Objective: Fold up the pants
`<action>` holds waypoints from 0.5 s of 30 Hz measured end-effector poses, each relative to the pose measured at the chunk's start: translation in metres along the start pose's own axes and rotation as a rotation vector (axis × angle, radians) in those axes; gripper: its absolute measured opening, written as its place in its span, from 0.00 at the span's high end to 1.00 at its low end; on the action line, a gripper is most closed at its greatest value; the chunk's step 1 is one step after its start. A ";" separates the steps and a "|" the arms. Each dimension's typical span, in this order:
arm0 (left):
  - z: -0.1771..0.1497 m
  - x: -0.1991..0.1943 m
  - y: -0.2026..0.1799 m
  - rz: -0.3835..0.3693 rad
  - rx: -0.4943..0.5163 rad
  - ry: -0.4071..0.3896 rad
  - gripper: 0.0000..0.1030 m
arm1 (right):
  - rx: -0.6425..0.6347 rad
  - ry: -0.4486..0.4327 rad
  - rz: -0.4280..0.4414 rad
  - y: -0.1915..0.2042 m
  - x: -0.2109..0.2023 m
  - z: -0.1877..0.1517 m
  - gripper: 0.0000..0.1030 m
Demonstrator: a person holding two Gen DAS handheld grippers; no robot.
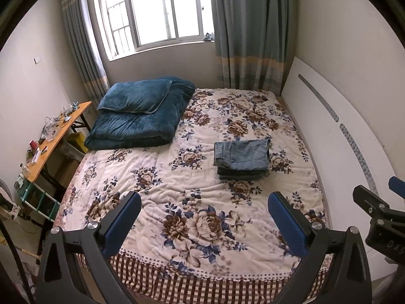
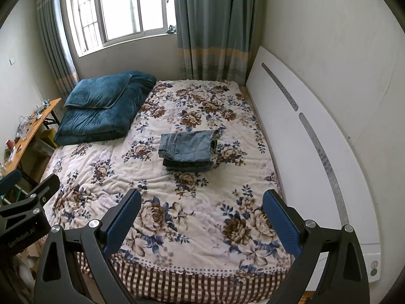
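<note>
Bed, folded pants, both grippers spread and empty.
Floral bed spans beneath both finger pairs; blue quilt far ahead-left; folded pants ahead of the left gripper, slightly right; ahead of the right gripper, slightly left; nothing between; "SenRobot.AI" on left gripper's body.

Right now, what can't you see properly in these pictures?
- Folded jeans: lower layers hidden under the top fold, both views.
- Small things on the orange table: too tiny to name, left view.
- Right gripper: cut off by the left view's edge.
- Outside the window: washed out.
</note>
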State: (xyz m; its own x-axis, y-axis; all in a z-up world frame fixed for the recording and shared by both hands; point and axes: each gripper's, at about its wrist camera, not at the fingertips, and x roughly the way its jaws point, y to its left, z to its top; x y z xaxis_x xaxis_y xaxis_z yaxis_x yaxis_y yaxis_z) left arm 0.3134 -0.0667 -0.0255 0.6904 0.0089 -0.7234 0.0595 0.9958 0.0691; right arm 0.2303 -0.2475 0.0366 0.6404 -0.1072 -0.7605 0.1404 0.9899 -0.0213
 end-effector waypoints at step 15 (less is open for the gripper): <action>0.003 -0.002 -0.008 -0.005 -0.001 -0.001 0.00 | 0.001 0.001 0.010 -0.001 0.001 -0.002 0.04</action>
State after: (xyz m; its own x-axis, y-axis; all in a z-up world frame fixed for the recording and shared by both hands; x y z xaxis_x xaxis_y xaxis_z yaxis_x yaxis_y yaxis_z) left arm 0.3131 -0.0746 -0.0225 0.6909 0.0034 -0.7230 0.0628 0.9959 0.0647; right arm 0.2293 -0.2488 0.0349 0.6412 -0.0976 -0.7611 0.1353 0.9907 -0.0130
